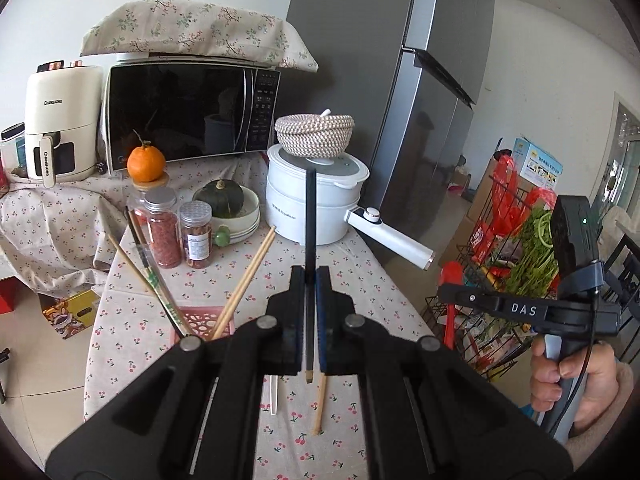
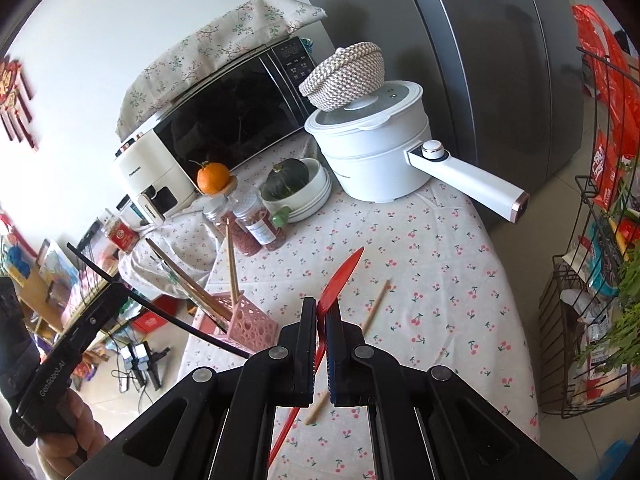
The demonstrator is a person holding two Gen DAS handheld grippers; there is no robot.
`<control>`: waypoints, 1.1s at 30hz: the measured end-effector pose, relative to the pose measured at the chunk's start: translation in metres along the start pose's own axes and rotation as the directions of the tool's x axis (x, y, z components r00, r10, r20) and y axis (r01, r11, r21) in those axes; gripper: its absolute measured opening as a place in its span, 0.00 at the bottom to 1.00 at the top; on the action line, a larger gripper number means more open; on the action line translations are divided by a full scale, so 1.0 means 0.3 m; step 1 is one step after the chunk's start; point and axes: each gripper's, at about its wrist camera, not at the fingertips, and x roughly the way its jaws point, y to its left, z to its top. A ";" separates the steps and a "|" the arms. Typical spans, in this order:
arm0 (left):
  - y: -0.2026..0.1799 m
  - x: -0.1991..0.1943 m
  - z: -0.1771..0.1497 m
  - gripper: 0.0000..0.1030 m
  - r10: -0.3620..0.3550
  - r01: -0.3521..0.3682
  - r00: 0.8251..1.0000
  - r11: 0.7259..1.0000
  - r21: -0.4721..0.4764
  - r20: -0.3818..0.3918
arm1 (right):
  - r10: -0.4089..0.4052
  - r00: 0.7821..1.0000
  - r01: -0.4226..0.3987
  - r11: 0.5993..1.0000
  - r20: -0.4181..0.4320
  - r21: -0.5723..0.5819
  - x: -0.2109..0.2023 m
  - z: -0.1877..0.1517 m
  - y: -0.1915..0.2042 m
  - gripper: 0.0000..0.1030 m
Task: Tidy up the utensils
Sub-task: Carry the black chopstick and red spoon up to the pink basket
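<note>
Up close in the left wrist view, the left gripper is clamped on a black chopstick that stands upright between its fingers, the tip reaching the white electric pot at frame centre. Only this view shows a pale utensil handle and a wooden chopstick lying on the cherry-print surface below the jaws; the pink holder peeks out at lower left with wooden chopsticks leaning from it. At the right edge the right gripper appears side-on with a red spoon. From the right wrist view, that gripper is closed on the red spoon, bowl pointing toward upper centre and handle trailing to lower centre. This view alone shows the holder whole, standing near the surface's left edge, and the black chopstick as a long dark line crossing lower left from the left gripper.
</note>
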 end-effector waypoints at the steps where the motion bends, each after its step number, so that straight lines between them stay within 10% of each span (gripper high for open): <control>1: 0.015 -0.018 0.008 0.06 0.007 -0.007 1.000 1.000 -0.011 0.018 | 0.011 1.000 -0.011 1.000 0.004 -0.002 0.005 0.003 0.014 0.04; 17: 0.204 -0.034 0.036 0.06 0.184 -0.172 0.974 0.980 -0.096 0.135 | 0.048 0.999 -0.048 0.999 0.011 -0.014 0.140 0.015 0.129 0.04; 33: 0.243 0.067 0.016 0.06 0.227 -0.215 0.970 0.969 -0.122 0.087 | 0.040 0.998 -0.040 0.999 0.058 -0.011 0.155 0.017 0.122 0.04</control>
